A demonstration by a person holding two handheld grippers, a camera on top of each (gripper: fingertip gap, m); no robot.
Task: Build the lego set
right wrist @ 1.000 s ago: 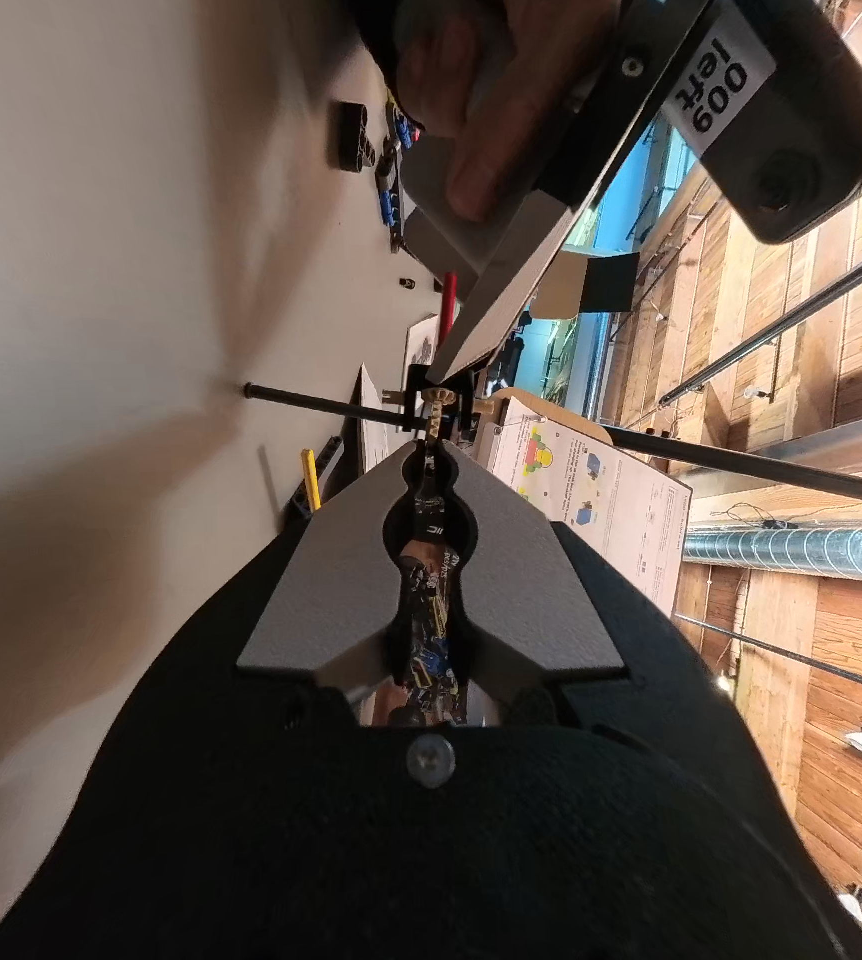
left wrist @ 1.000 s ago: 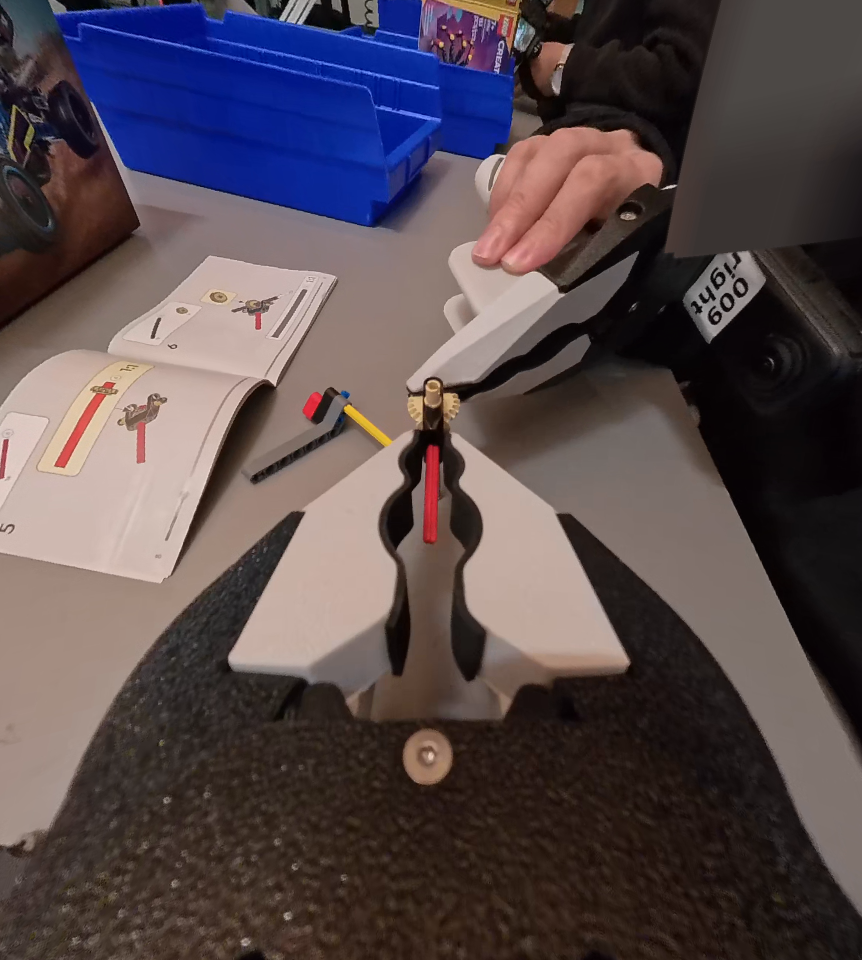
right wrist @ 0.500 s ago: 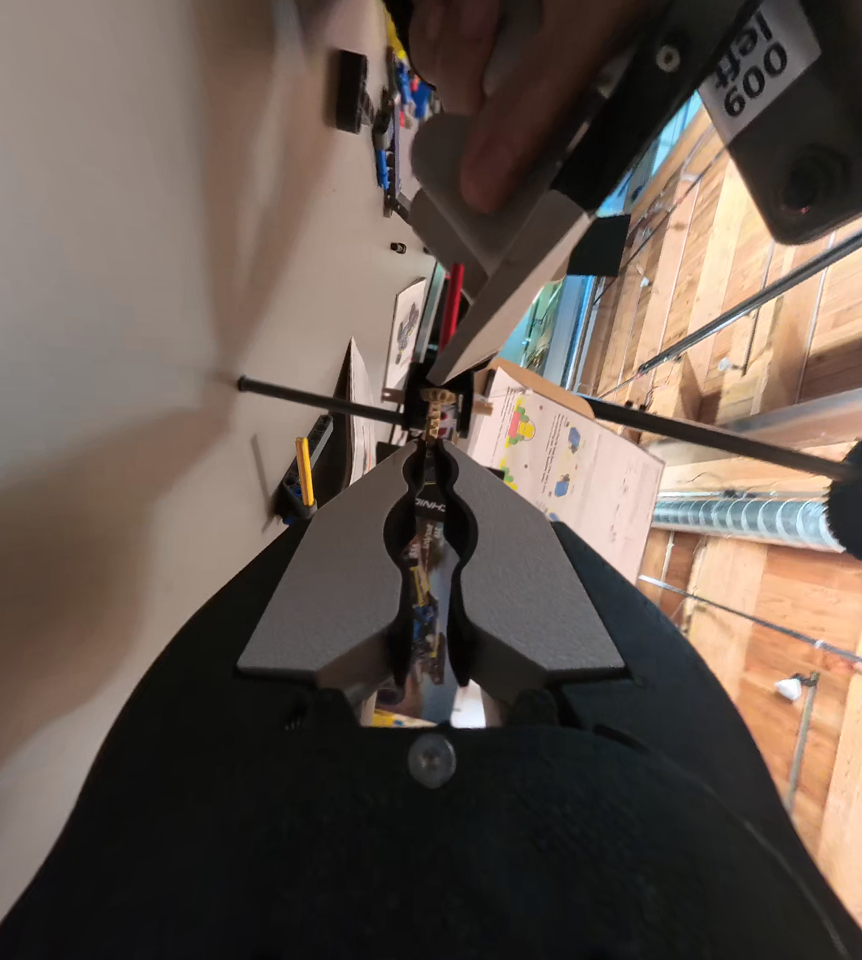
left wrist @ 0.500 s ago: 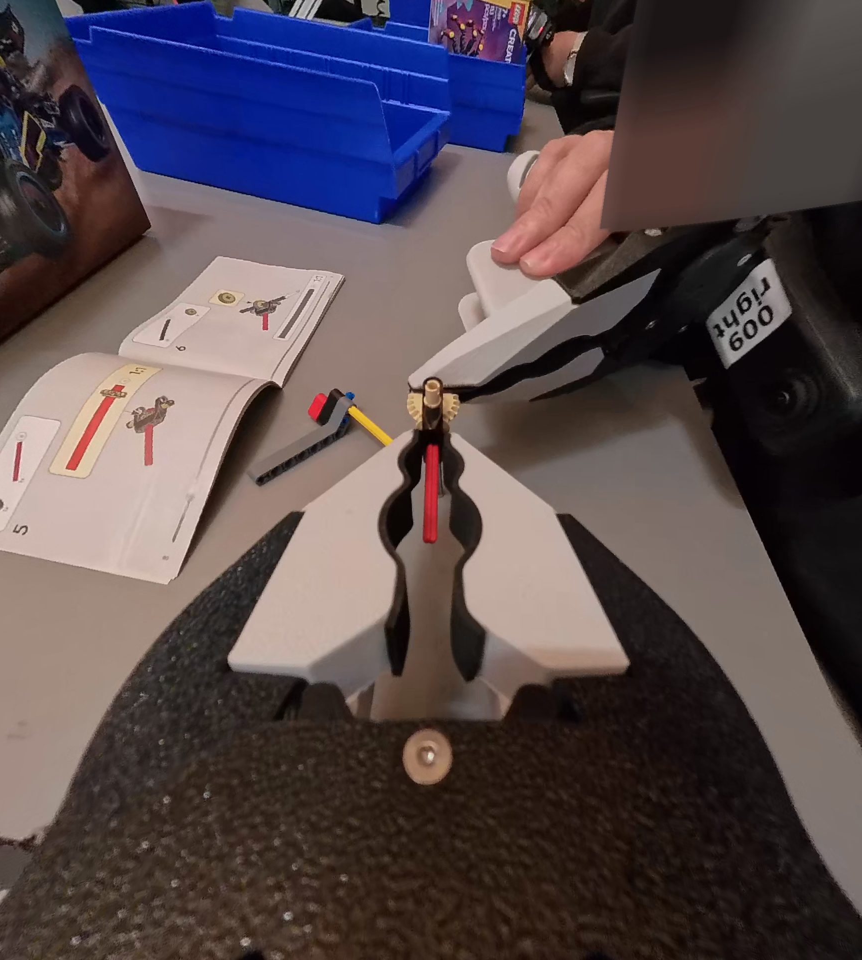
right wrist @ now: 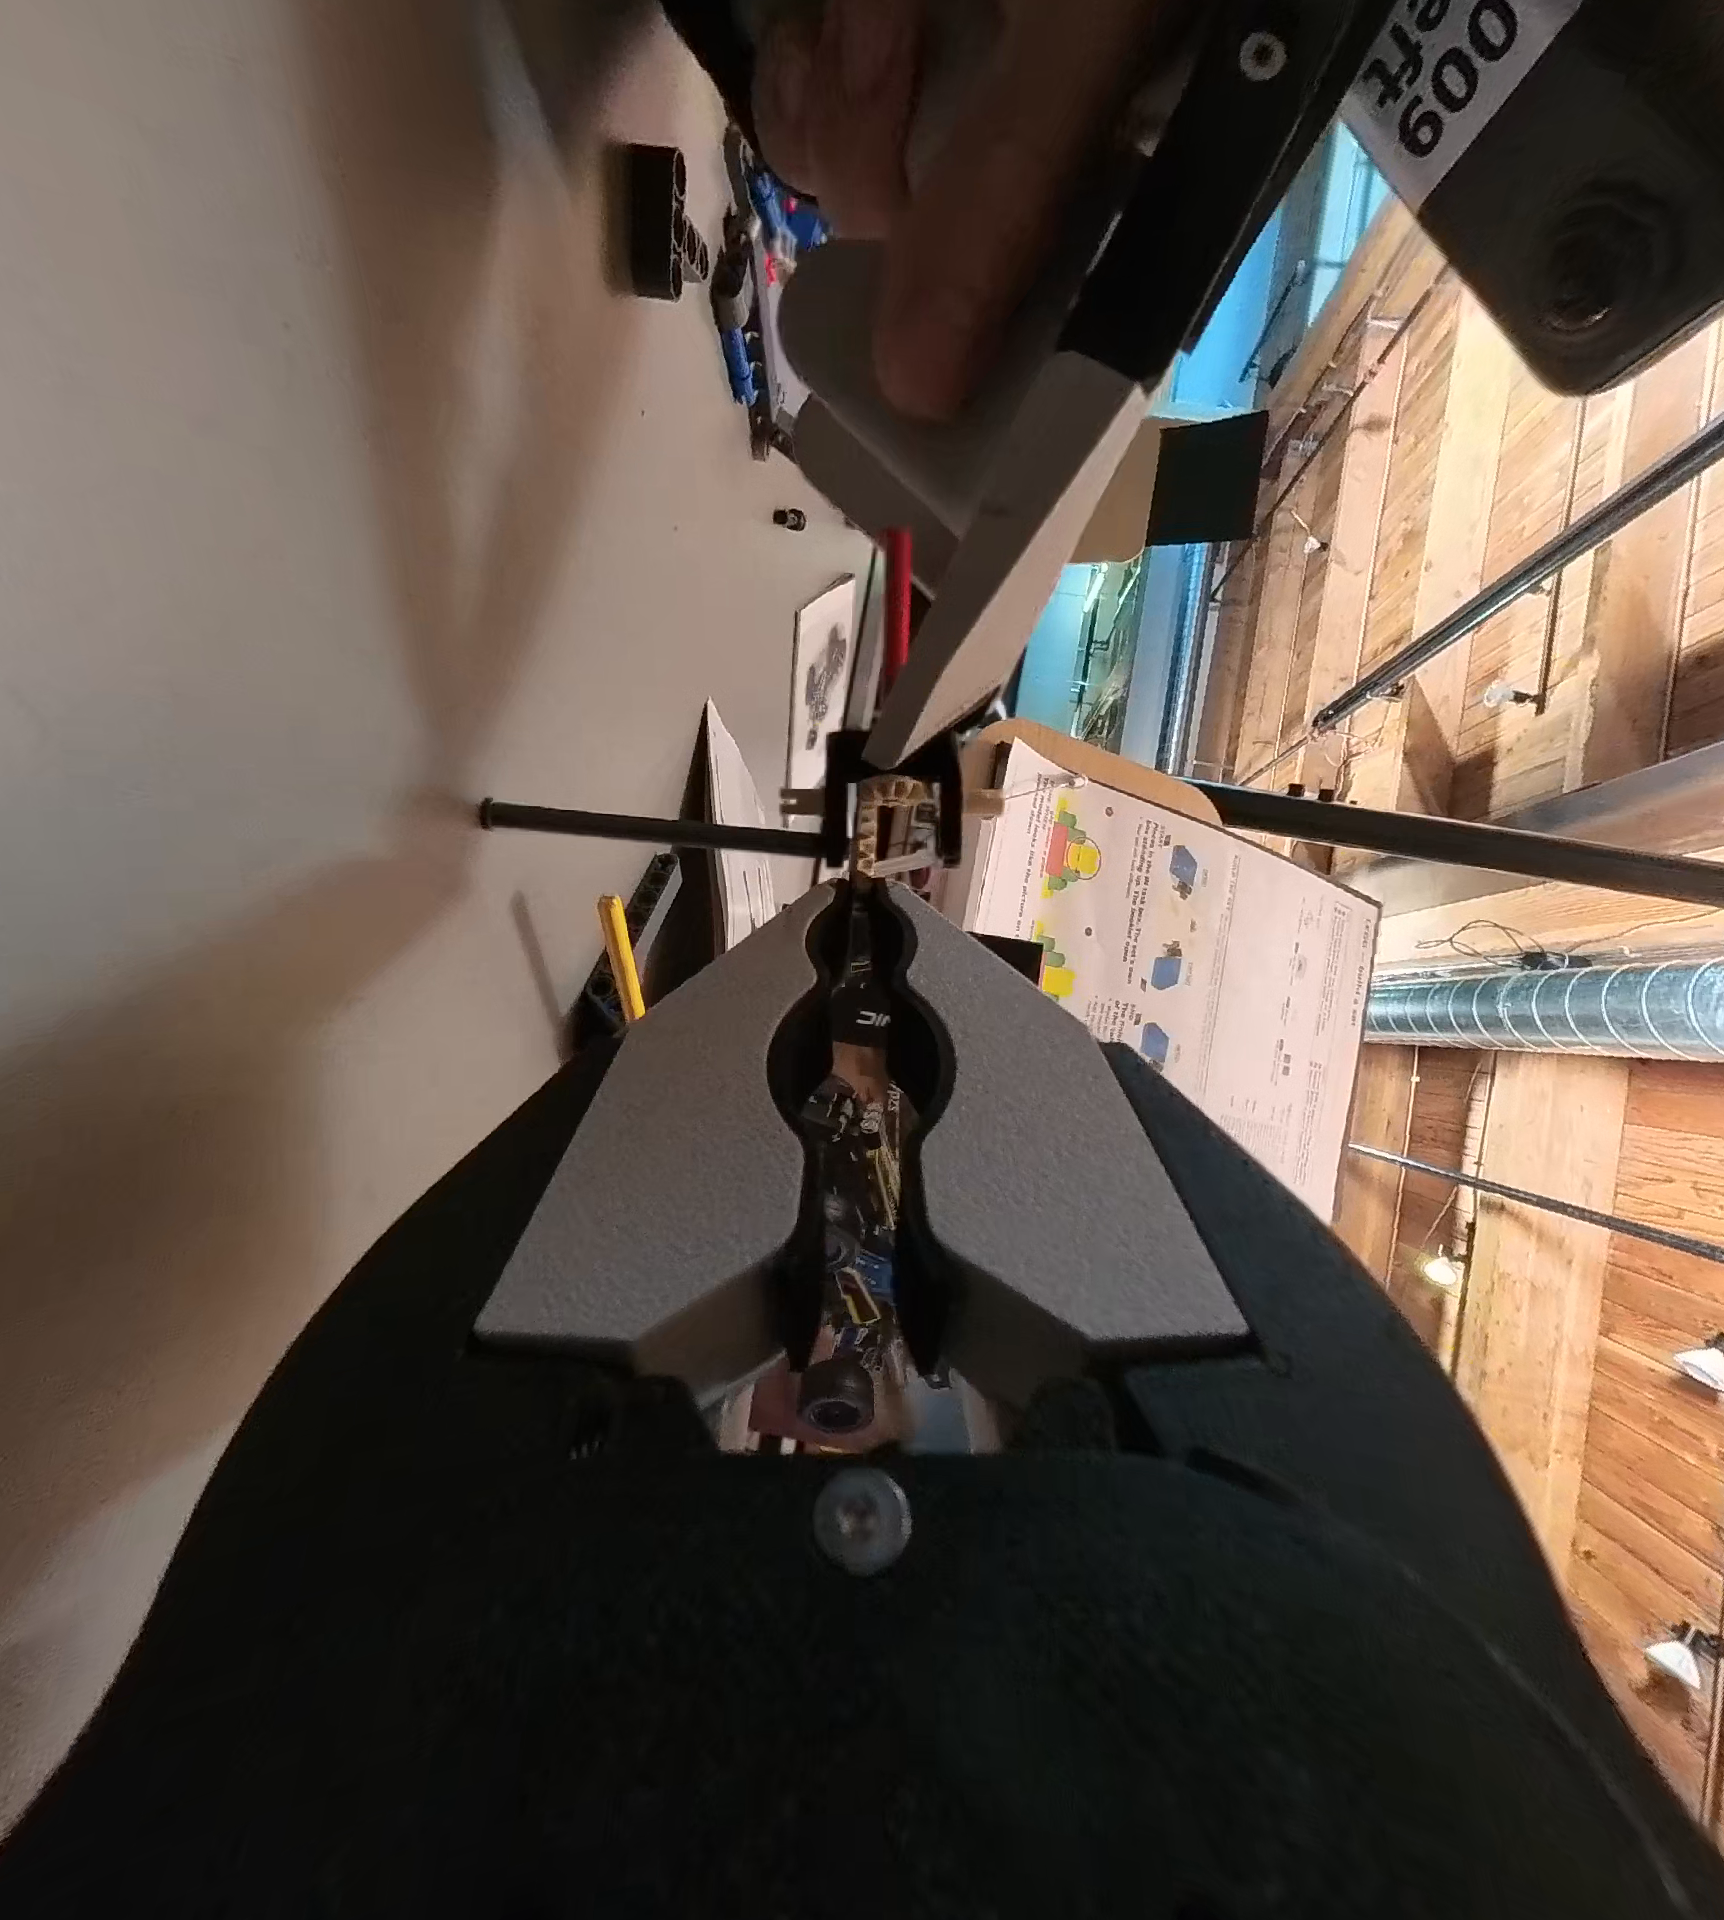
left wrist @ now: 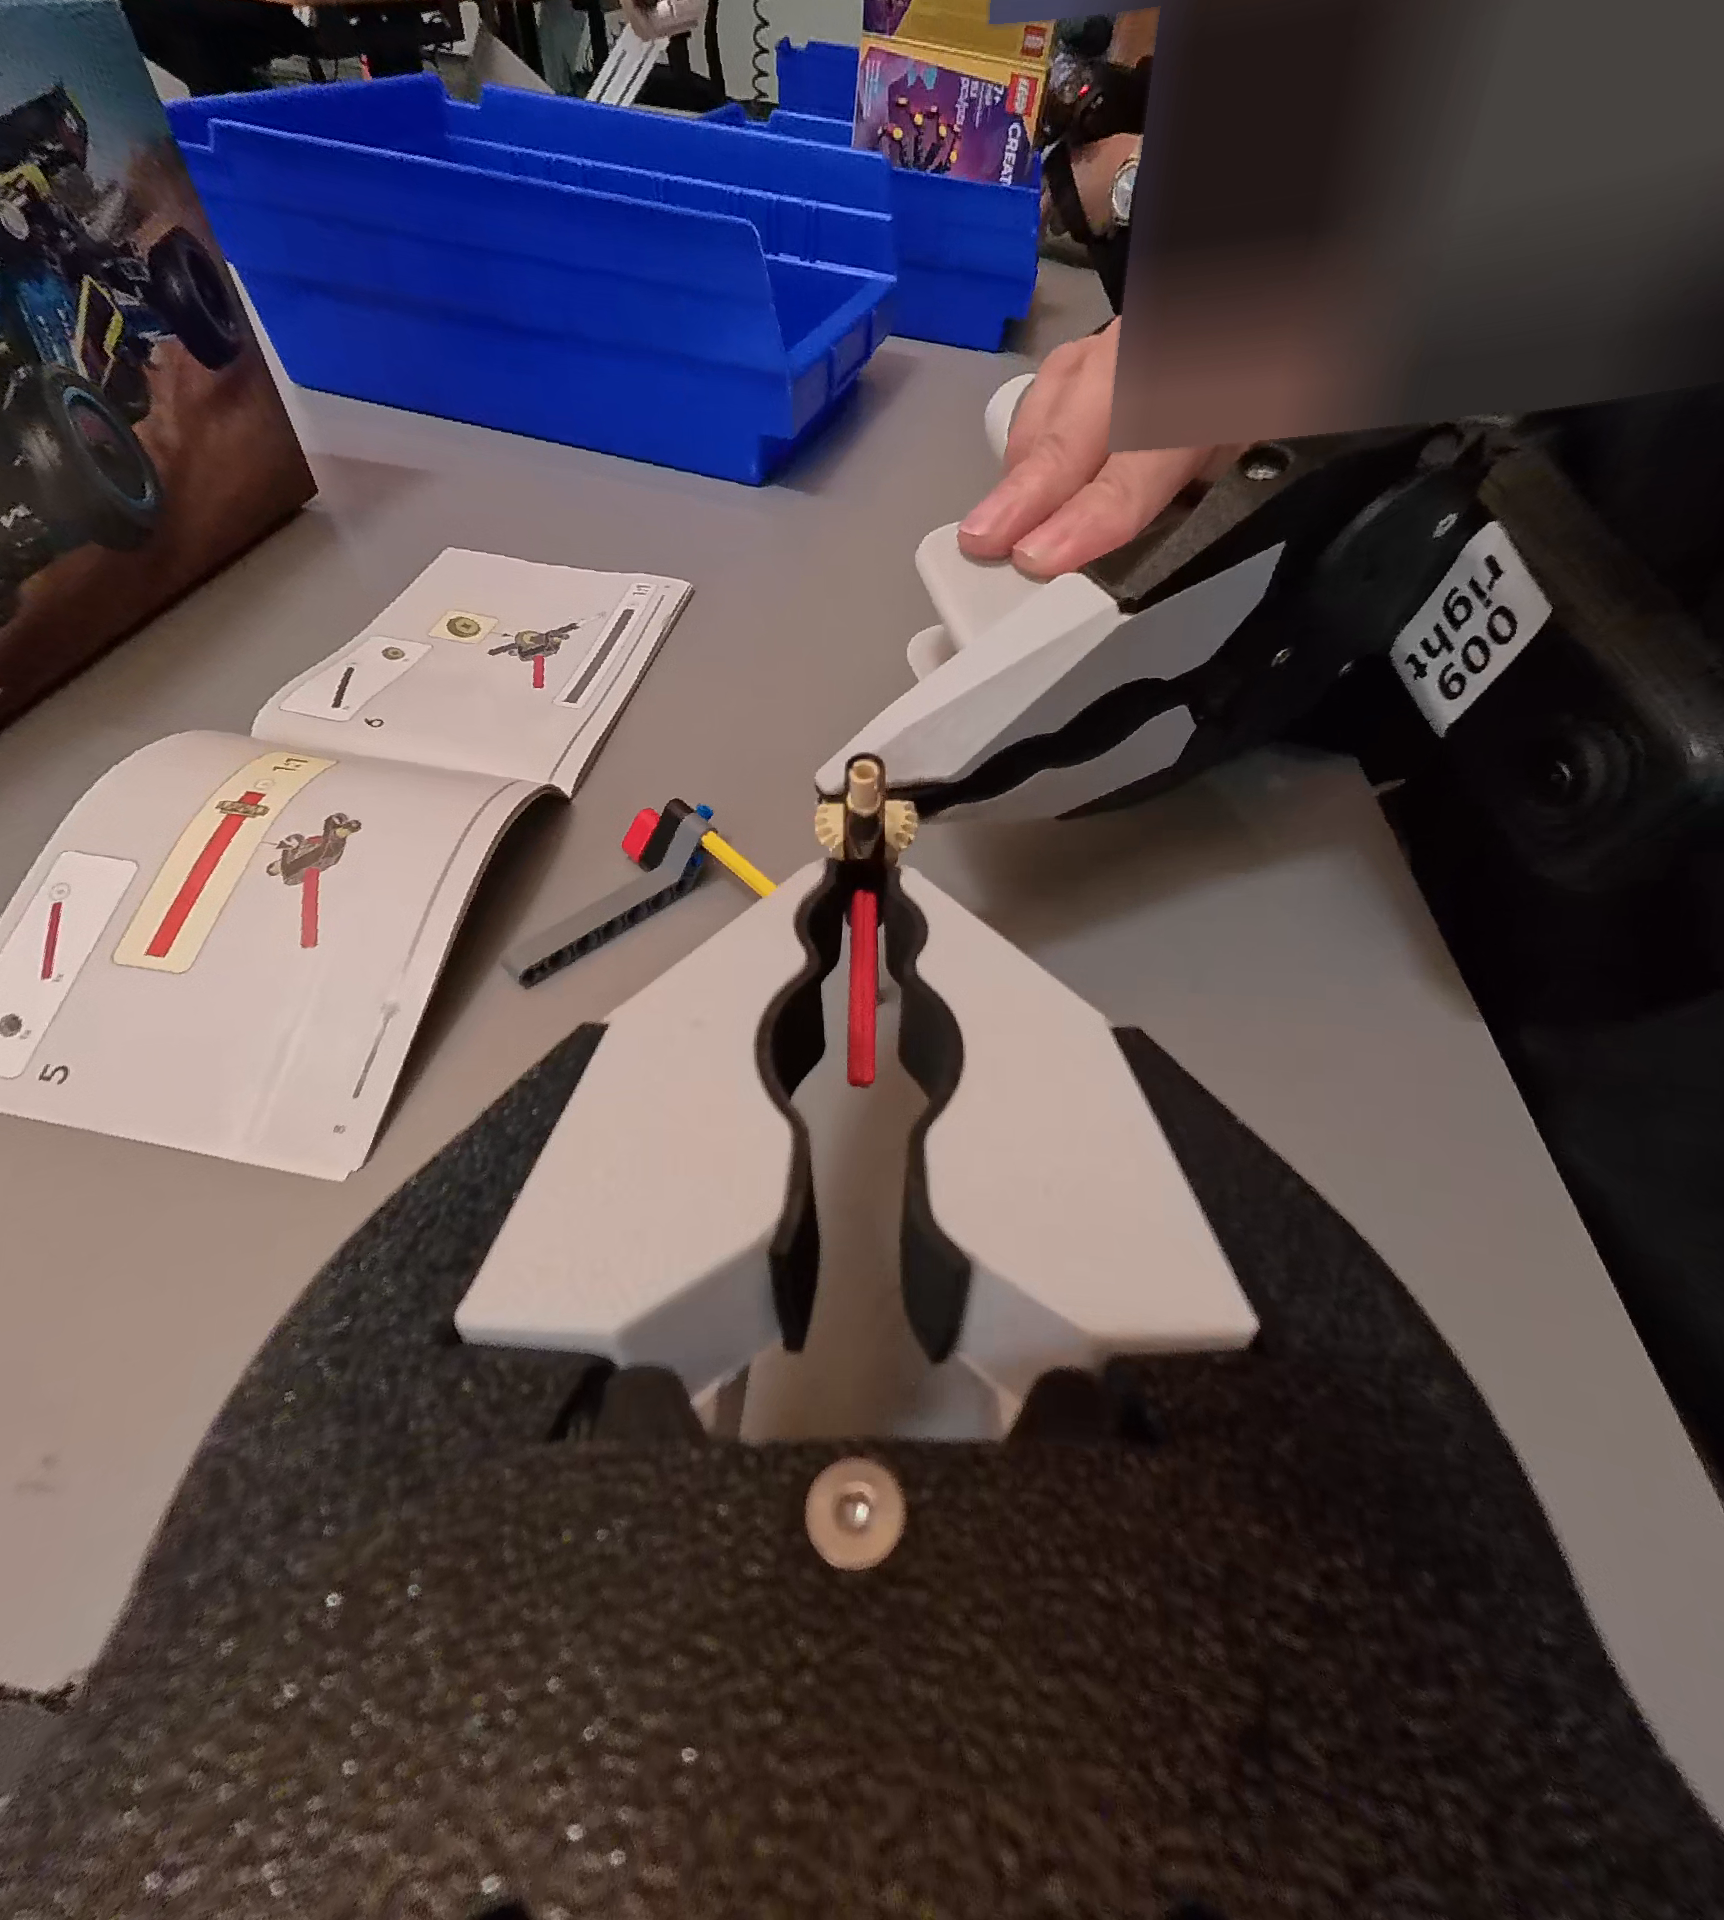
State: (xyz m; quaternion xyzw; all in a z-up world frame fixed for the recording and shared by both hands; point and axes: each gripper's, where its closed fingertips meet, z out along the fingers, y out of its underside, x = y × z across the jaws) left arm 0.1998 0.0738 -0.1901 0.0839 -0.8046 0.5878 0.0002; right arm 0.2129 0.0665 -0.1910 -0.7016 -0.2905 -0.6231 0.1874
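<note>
In the left wrist view my left gripper [left wrist: 858, 873] is shut on a small assembly: a red axle [left wrist: 863, 987] runs back between the fingers, with a tan gear [left wrist: 856, 826] and a tan pin on a black part just past the tips. My right gripper [left wrist: 873, 790] comes in from the right and its shut tips meet the same assembly. In the right wrist view my right gripper [right wrist: 863, 888] is shut at the tan gear [right wrist: 889, 821], which sits in a black frame on a long black axle [right wrist: 650, 826]. The left gripper [right wrist: 884, 743] reaches in from above.
An open instruction booklet [left wrist: 245, 914] lies left on the grey table [left wrist: 1201, 935]. A grey beam with red and yellow parts [left wrist: 619, 925] lies beside it. Blue bins [left wrist: 546, 270] and the set box [left wrist: 58, 343] stand behind. A hand [left wrist: 1076, 488] holds the right gripper. Loose parts [right wrist: 650, 218] lie farther off. My two grippers' fingertips are within a few centimetres of each other.
Both grippers stay shut on the assembly. The right gripper's body has swung to the right and lower in the left wrist view. The left gripper looms larger in the right wrist view.
</note>
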